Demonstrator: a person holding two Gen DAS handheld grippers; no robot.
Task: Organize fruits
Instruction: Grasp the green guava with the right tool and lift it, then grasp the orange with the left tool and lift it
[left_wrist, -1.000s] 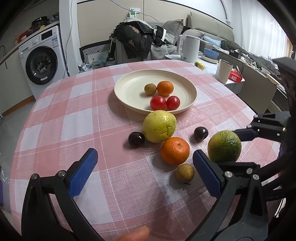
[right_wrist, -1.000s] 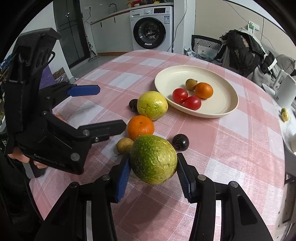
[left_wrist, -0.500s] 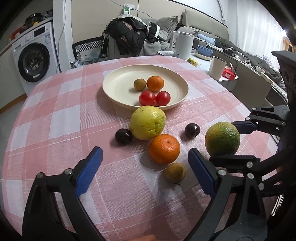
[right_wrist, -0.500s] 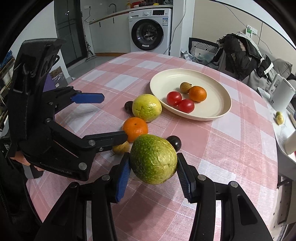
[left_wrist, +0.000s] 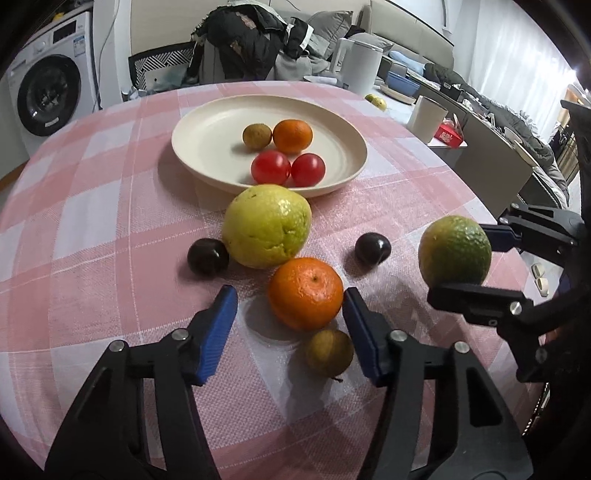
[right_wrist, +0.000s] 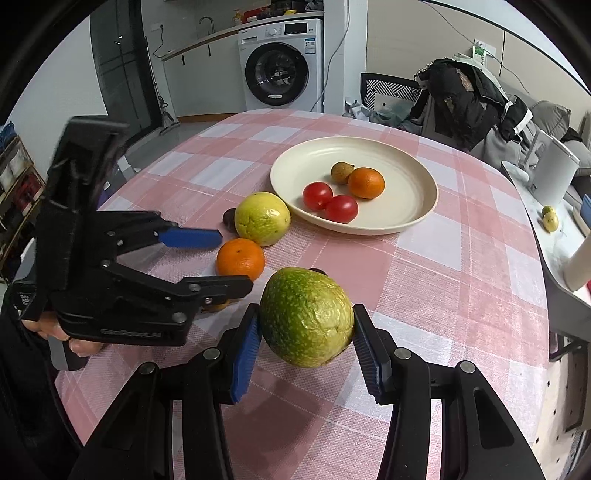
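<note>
My right gripper (right_wrist: 304, 350) is shut on a green citrus fruit (right_wrist: 306, 317) and holds it above the table; it also shows at the right of the left wrist view (left_wrist: 456, 251). My left gripper (left_wrist: 290, 325) is open, its blue pads on either side of an orange tangerine (left_wrist: 304, 291) on the cloth. A small brown fruit (left_wrist: 328, 352) lies just inside the right pad. A yellow-green citrus (left_wrist: 266, 225) and two dark plums (left_wrist: 208, 256) (left_wrist: 373, 248) lie nearby. The cream plate (left_wrist: 207, 140) holds two tomatoes (left_wrist: 270, 167), a tangerine (left_wrist: 292, 136) and a small brown fruit (left_wrist: 256, 136).
The round table has a pink checked cloth (left_wrist: 92, 206). A white kettle (left_wrist: 360, 70) and a cup (left_wrist: 426, 118) stand on a side counter at the back right. A chair with dark clothes (left_wrist: 255, 44) and a washing machine (left_wrist: 48, 92) stand beyond the table.
My left gripper has moved forward and down, so its pads now flank the orange tangerine, and has narrowed. My right gripper has lifted the green citrus slightly higher.
</note>
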